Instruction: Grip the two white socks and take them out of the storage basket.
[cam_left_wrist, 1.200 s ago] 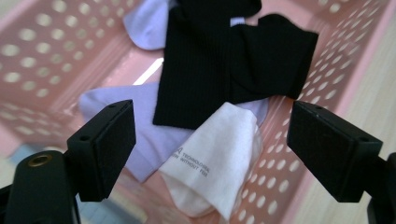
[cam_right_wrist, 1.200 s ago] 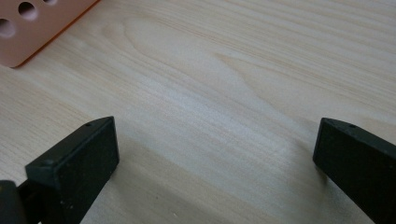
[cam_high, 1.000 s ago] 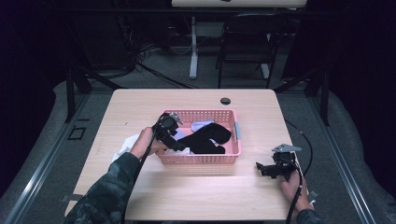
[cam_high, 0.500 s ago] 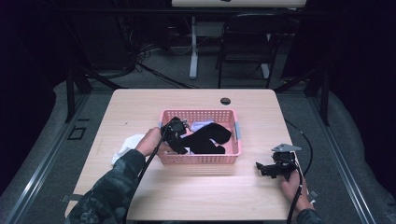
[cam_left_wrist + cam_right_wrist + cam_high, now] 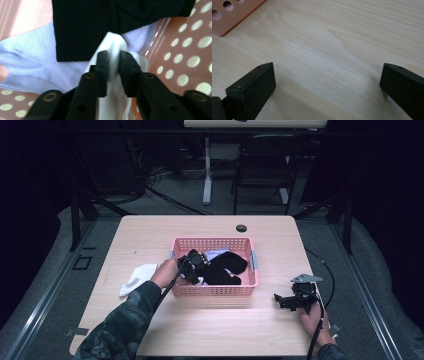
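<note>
A person's left gripper (image 5: 113, 60) reaches into the pink basket (image 5: 215, 290) at mid-table, its jaws pinched together on a fold of a white sock (image 5: 113, 50) that lies in the basket's near-left part. The sock sits partly under a black sock (image 5: 85, 27), with a pale lavender sock (image 5: 27, 67) just beside it against the perforated wall. From the high view, the left gripper (image 5: 192, 262) is over the basket's left end, while another white sock (image 5: 136, 277) lies on the table (image 5: 150, 235) just outside it.

The right gripper (image 5: 287, 300) rests on bare wood well to the right of the basket, its jaws spread wide with nothing between them.

The step in hand appears to be the pick: the grip is made, the lift is not yet begun. The next move likely calls for a slow upward draw so the white sock slips free of the black one lying over it, then a carry leftward to the sock already on the table. A fast pull could drag the black sock along.
</note>
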Available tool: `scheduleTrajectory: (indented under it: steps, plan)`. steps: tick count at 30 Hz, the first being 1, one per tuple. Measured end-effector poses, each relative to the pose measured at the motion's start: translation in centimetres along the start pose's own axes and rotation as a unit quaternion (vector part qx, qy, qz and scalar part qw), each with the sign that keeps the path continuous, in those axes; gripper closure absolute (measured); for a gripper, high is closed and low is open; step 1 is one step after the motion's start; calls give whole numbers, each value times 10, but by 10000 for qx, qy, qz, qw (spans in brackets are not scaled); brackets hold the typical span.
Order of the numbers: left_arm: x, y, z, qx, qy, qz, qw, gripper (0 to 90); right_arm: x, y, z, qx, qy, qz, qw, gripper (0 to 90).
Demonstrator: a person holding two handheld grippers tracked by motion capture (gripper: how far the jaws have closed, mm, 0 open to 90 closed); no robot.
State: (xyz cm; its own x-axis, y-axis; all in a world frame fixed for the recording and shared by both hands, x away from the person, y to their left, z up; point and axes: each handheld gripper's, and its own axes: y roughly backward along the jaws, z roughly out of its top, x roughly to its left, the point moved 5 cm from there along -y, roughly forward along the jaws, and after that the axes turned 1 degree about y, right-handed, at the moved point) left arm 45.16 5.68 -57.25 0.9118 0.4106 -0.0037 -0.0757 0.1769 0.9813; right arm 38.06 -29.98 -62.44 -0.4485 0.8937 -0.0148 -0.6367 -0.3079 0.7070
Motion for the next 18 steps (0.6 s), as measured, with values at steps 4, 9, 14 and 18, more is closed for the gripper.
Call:
scheduleTrajectory:
  steps: [4, 9, 14, 18]
  plan:
    - [1, 4, 0, -192, 75, 23, 9998, 833, 0, 0, 0, -10, -18, 5, 10000, 0]
    - [6, 24, -1, -662, 78, 210, 9976, 846, 0, 0, 0, -10, -15, -1, 10000, 0]
    - [8, 43, -3, -1147, 143, 319, 9928, 847, 0, 0, 0, -13, -15, 1, 10000, 0]
    - [8, 67, -2, -1386, 133, 388, 9895, 847, 0, 0, 0, -10, -27, 4, 10000, 0]
